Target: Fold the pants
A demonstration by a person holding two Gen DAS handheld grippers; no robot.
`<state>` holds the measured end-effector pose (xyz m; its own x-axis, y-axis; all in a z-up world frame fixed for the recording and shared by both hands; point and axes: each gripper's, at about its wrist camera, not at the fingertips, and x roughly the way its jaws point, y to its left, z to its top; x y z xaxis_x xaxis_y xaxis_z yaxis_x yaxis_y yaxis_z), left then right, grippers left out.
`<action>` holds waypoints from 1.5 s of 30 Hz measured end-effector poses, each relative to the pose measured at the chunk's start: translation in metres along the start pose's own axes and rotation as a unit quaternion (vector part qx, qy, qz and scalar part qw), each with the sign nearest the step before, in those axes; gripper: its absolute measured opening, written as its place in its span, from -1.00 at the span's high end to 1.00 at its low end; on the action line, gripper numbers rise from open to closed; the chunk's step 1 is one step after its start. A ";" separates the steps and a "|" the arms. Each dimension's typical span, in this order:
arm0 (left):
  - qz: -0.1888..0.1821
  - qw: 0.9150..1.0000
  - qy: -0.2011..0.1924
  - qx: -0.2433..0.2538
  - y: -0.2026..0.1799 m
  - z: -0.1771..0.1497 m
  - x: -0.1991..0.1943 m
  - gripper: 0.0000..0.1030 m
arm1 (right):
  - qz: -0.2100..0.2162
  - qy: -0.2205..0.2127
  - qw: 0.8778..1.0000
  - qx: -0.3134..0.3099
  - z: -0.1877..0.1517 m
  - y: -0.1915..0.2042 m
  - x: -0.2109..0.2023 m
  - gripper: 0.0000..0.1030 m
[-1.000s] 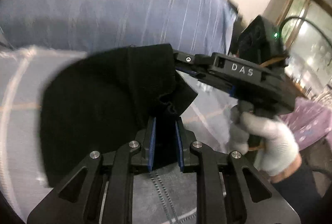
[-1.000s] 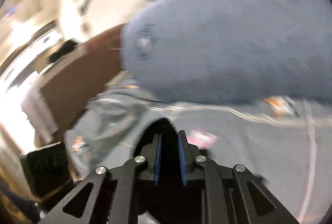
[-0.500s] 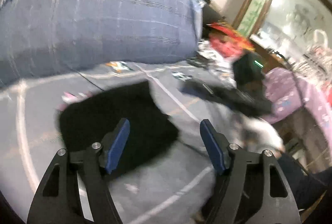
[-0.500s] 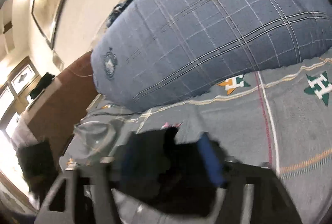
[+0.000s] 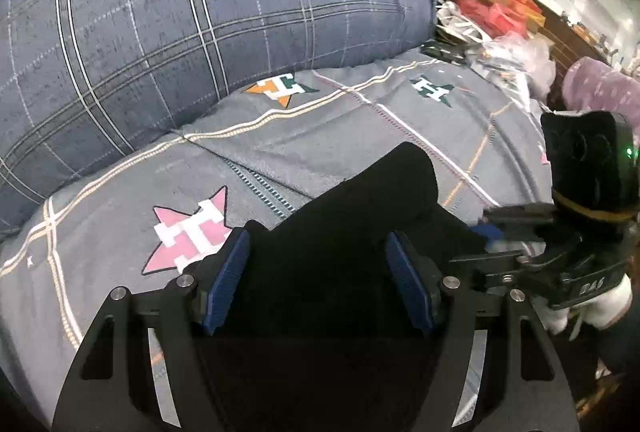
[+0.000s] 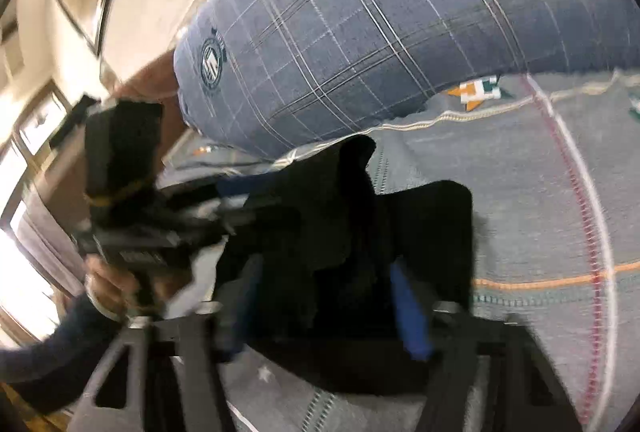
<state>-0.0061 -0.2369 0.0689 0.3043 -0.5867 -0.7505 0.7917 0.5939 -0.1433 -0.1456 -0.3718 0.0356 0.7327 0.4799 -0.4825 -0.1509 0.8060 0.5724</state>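
Note:
The black pants (image 5: 360,200) lie folded in a dark heap on the grey bed sheet (image 5: 360,120). My left gripper (image 5: 316,282) is open wide above their near part. Its blue pads (image 5: 226,280) stand on either side of the cloth without pressing it. In the right wrist view the pants (image 6: 424,224) sit between the blurred fingers of my right gripper (image 6: 326,310). Its jaws are closing, with the pads still apart from the cloth. The right gripper (image 5: 492,236), held by a white-gloved hand, reaches the pants' right edge. The left gripper (image 6: 248,200) comes in from the left.
A big blue plaid quilt roll (image 5: 200,12) fills the back of the bed. Red packets, papers and plastic bags (image 5: 492,12) pile up at the far right beside a purple cloth (image 5: 600,88). A brown headboard (image 6: 160,88) and a pale wall lie beyond the quilt.
A second ago both grippers were shut on the lifted pants. Both have since let go, and the pants now rest on the sheet. The left gripper has drawn back and rolled.

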 end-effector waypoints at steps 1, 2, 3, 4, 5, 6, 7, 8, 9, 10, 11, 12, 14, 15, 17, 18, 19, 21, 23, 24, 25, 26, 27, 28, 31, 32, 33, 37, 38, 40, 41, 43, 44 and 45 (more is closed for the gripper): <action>0.000 1.000 -0.002 -0.005 -0.001 -0.001 0.001 -0.24 | -0.001 0.006 1.000 0.000 -0.001 -0.002 0.005 0.45; 0.001 1.000 -0.005 -0.009 -0.001 -0.002 0.002 -0.05 | -0.004 0.011 1.000 -0.007 -0.002 0.002 0.009 0.56; 0.000 1.000 -0.008 -0.009 -0.002 -0.003 0.000 0.05 | -0.007 0.014 1.000 -0.017 -0.003 0.005 0.011 0.66; -0.001 1.000 -0.014 -0.008 -0.004 -0.004 -0.005 0.18 | -0.011 0.013 0.999 -0.028 -0.002 0.010 0.011 0.70; -0.003 1.000 -0.019 -0.009 -0.006 -0.002 -0.008 0.27 | -0.007 0.007 0.999 -0.033 -0.002 0.013 0.007 0.77; -0.005 1.000 -0.025 -0.007 -0.009 0.001 -0.015 0.31 | 0.003 -0.004 0.999 -0.036 -0.001 0.015 -0.001 0.79; -0.005 0.999 -0.032 -0.003 -0.013 0.005 -0.020 0.33 | 0.012 -0.016 0.999 -0.037 0.000 0.017 -0.008 0.80; -0.004 0.999 -0.042 0.007 -0.021 0.010 -0.029 0.33 | 0.017 -0.030 0.999 -0.040 0.002 0.020 -0.017 0.82; -0.007 0.999 -0.048 0.013 -0.027 0.014 -0.034 0.33 | 0.020 -0.039 0.998 -0.043 0.003 0.023 -0.026 0.83; -0.009 0.999 -0.050 0.016 -0.032 0.017 -0.035 0.33 | 0.019 -0.048 0.998 -0.046 0.004 0.025 -0.035 0.83; -0.011 0.999 -0.049 0.019 -0.037 0.019 -0.034 0.33 | 0.018 -0.053 0.997 -0.046 0.004 0.026 -0.041 0.83; -0.010 0.999 -0.045 0.025 -0.045 0.021 -0.030 0.33 | 0.015 -0.056 0.997 -0.045 0.004 0.025 -0.048 0.83; -0.004 0.999 -0.040 0.033 -0.055 0.022 -0.019 0.34 | -0.002 -0.049 0.998 -0.039 0.002 0.021 -0.056 0.83; 0.001 0.999 -0.034 0.033 -0.059 0.021 -0.010 0.34 | -0.014 -0.041 0.998 -0.036 0.001 0.018 -0.057 0.83; 0.013 0.999 -0.020 0.021 -0.061 0.018 0.010 0.33 | -0.047 -0.014 0.998 -0.030 -0.003 0.010 -0.054 0.83; 0.021 1.000 -0.013 0.011 -0.058 0.015 0.022 0.33 | -0.061 0.009 0.998 -0.020 -0.004 0.001 -0.048 0.78; 0.024 1.000 -0.011 0.005 -0.056 0.014 0.028 0.26 | -0.072 0.027 0.997 0.001 -0.005 -0.009 -0.041 0.70; 0.018 0.999 -0.021 -0.016 -0.049 0.011 0.030 0.16 | -0.089 0.045 0.994 0.039 -0.006 -0.026 -0.032 0.25; -0.003 0.999 -0.026 -0.036 -0.042 0.011 0.022 0.12 | -0.088 0.029 0.995 0.040 -0.005 -0.027 -0.041 0.24; -0.008 0.999 -0.029 -0.045 -0.038 0.012 0.014 0.08 | -0.090 0.020 0.995 0.035 -0.004 -0.025 -0.047 0.24; -0.005 0.998 -0.036 -0.052 -0.036 0.012 0.006 0.01 | -0.099 0.012 0.995 0.032 -0.003 -0.023 -0.054 0.24; -0.001 0.997 -0.047 -0.059 -0.033 0.013 -0.003 -0.06 | -0.113 0.003 0.993 0.026 -0.003 -0.021 -0.062 0.24; 0.001 0.995 -0.065 -0.069 -0.028 0.012 -0.019 -0.12 | -0.122 -0.007 0.992 0.019 -0.001 -0.018 -0.070 0.24; 0.002 0.994 -0.075 -0.075 -0.025 0.011 -0.027 -0.24 | -0.123 -0.018 0.992 0.012 0.000 -0.014 -0.076 0.24; 0.018 0.988 -0.107 -0.111 -0.011 0.006 -0.055 -0.37 | -0.083 -0.046 0.995 -0.026 0.008 0.008 -0.086 0.24; 0.023 0.986 -0.111 -0.123 -0.006 0.002 -0.061 -0.37 | -0.072 -0.050 0.995 -0.049 0.012 0.019 -0.084 0.24; 0.030 0.984 -0.111 -0.134 -0.002 -0.002 -0.065 -0.37 | -0.066 -0.051 0.994 -0.072 0.016 0.030 -0.077 0.24; 0.084 0.980 -0.104 -0.150 0.005 -0.020 -0.064 -0.37 | -0.061 -0.031 0.987 -0.143 0.026 0.060 -0.040 0.24; 0.090 0.979 -0.104 -0.151 0.006 -0.023 -0.061 -0.37 | -0.062 -0.024 0.987 -0.147 0.028 0.062 -0.031 0.24; 0.095 0.978 -0.100 -0.158 0.007 -0.027 -0.054 -0.37 | -0.073 -0.017 0.984 -0.160 0.032 0.064 -0.010 0.24; 0.095 0.977 -0.098 -0.162 0.008 -0.028 -0.049 -0.37 | -0.083 -0.018 0.982 -0.167 0.034 0.064 -0.001 0.24; 0.107 0.977 -0.090 -0.162 0.009 -0.028 -0.037 -0.37 | -0.107 -0.011 0.980 -0.166 0.038 0.059 0.016 0.24; 0.122 0.976 -0.084 -0.161 0.009 -0.029 -0.028 -0.37 | -0.132 0.000 0.978 -0.161 0.038 0.050 0.024 0.24; 0.126 0.975 -0.080 -0.163 0.010 -0.029 -0.023 -0.37 | -0.158 0.009 0.974 -0.160 0.038 0.043 0.030 0.24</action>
<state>-0.0207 -0.2017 0.0656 0.5666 -0.4620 -0.6823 0.4783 0.8587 -0.1843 -0.1054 -0.3358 0.0710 0.7654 0.1932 -0.6139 -0.1198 0.9800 0.1591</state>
